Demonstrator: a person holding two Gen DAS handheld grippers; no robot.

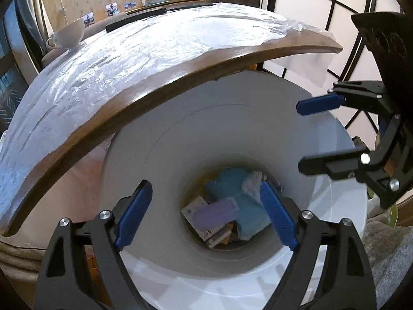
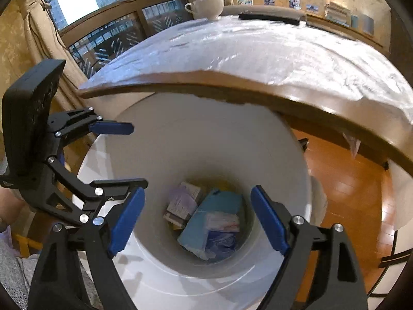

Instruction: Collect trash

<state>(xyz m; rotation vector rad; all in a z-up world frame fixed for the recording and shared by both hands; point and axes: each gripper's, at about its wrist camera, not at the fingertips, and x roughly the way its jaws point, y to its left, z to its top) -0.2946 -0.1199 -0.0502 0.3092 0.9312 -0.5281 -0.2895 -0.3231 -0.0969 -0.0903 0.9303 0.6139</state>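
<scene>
The left gripper [image 1: 205, 215] and the right gripper [image 2: 197, 219] are both hanging wide open with nothing in them, pointing down into the white trash bin [image 1: 180, 139] right below them, so anything let go is dropping straight in. The trash, a teal packet [image 2: 206, 219] and small boxes [image 1: 206, 219], is lying at the bottom, far under the blue pads. The bin is standing tucked under the table [image 1: 167, 82] edge just ahead of them.
</scene>
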